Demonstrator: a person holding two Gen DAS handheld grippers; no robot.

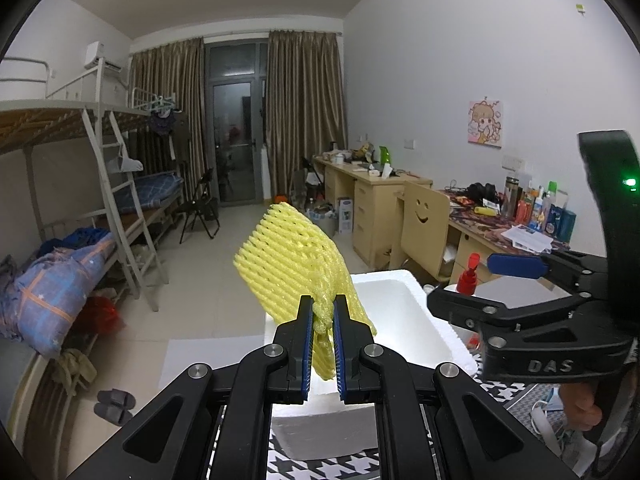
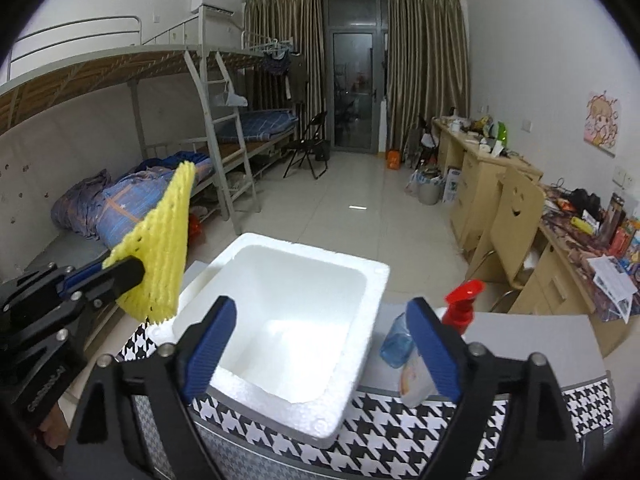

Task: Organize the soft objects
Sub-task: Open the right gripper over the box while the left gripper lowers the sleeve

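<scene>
While our left hand-held gripper (image 1: 323, 312) pinches the yellow foam net (image 1: 294, 256) raised just beside the empty white foam box (image 2: 296, 320), our right hand-held gripper (image 2: 320, 344) gapes wide with nothing, so nothing looks stowed yet.

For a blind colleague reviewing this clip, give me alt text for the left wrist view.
The left gripper is shut on a yellow foam net, held above an open white foam box. The open right gripper reaches in from the right.
</scene>
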